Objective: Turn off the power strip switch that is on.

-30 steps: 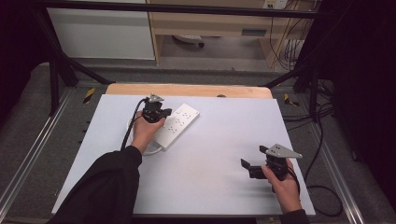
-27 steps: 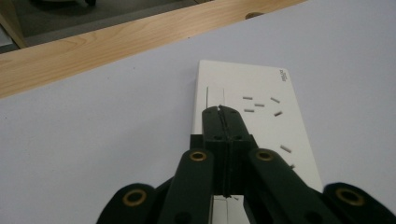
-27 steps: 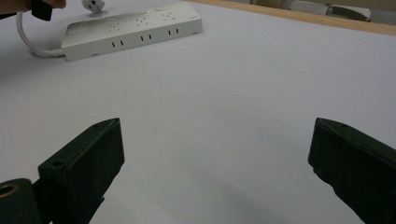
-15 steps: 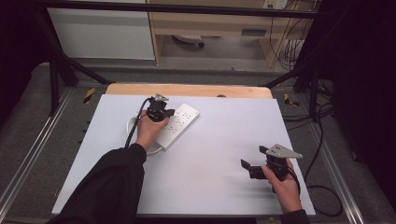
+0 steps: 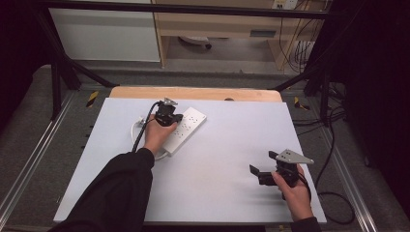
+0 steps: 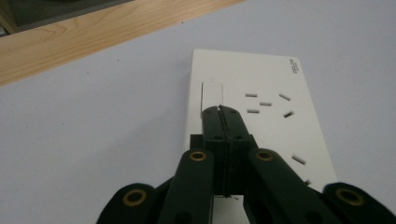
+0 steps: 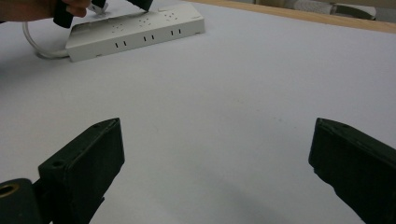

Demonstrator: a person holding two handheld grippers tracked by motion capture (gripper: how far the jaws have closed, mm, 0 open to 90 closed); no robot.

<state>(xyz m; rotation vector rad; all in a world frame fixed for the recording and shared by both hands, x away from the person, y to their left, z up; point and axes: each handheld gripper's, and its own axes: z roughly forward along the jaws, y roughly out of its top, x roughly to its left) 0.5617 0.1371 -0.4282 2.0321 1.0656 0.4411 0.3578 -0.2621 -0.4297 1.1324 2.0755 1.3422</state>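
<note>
A white power strip (image 5: pixel 186 128) lies slanted on the white table, left of centre and toward the back. My left gripper (image 5: pixel 175 117) is over it, jaws shut together with nothing between them. In the left gripper view the tips of my left gripper (image 6: pixel 220 110) sit at the strip's rocker switch (image 6: pixel 212 93), and I cannot tell if they touch it. The power strip (image 6: pixel 261 116) shows several socket slots to the right of the switch. My right gripper (image 5: pixel 255 173) is near the front right, held open over bare table. In the right gripper view the power strip (image 7: pixel 135 30) lies far ahead.
The strip's white cable (image 5: pixel 137 128) loops off to its left, beside my left hand. A bare wooden strip (image 5: pixel 193 93) runs along the table's far edge. Black cables (image 5: pixel 333 145) hang off the right side over grey floor. A white cabinet (image 5: pixel 104 34) stands beyond the table.
My left gripper has crept slightly forward along the power strip toward its far end. The right gripper has stayed where it was, open.
</note>
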